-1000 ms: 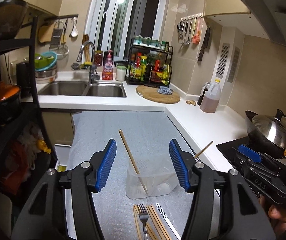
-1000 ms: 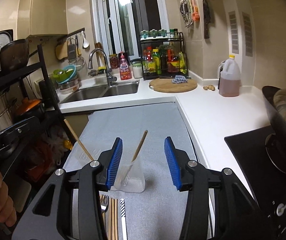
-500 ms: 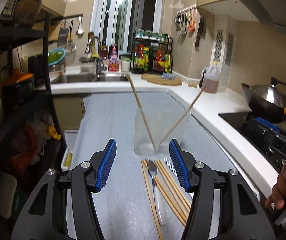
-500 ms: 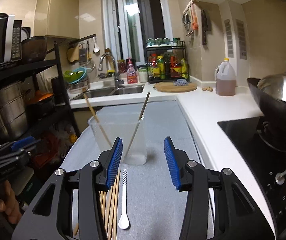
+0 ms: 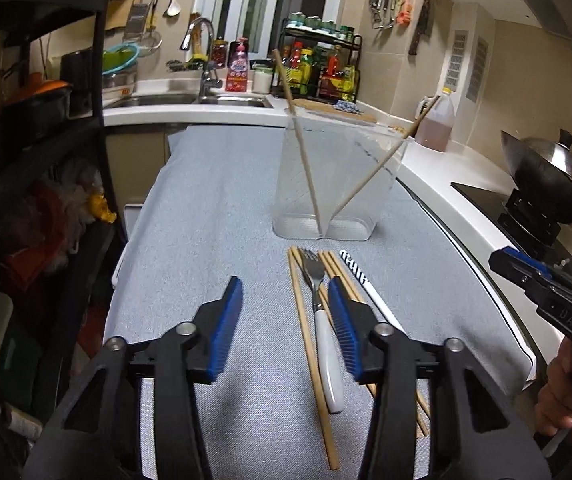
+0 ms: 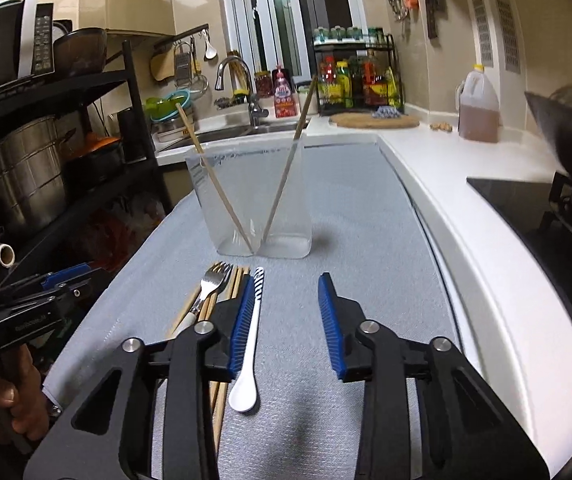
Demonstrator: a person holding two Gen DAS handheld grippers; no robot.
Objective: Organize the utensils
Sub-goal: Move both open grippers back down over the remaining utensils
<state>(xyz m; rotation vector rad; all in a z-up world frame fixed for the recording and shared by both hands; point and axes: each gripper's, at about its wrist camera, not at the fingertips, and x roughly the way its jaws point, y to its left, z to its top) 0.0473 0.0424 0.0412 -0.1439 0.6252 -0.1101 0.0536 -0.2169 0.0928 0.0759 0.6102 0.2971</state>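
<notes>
Clear container (image 5: 332, 184): stands upright at frame centre on the grey mat (image 5: 214, 208) that covers the bench. Contents: two chopsticks (image 5: 306, 168), crossed in a V, tips at the base, tops leaning out over opposite rims.

Loose utensils, lying on the mat just in front of the container, side by side, lengthwise toward the camera:
- several loose chopsticks (image 5: 308, 332);
- one fork (image 5: 318, 300), white handle, among them;
- one white spoon (image 6: 248, 356) with a striped handle, at the right of the row.

Left tool (image 5: 288, 328): released, holding nothing, jaws spread wide, at the lower centre of its view; its right finger overlaps the chopsticks in the picture.
Right tool (image 6: 288, 326): released, holding nothing, at the lower centre of its view; its left finger sits just beside the spoon.

Progress, as judged: two pieces stored; fork, spoon and the remaining chopsticks left to go in. Early to middle stage.

Room: bare mat at the left and right of the row. The bench edge drops off at frame left. A wok (image 5: 546, 172) on the stove stands at frame right, well apart from the utensils.
</notes>
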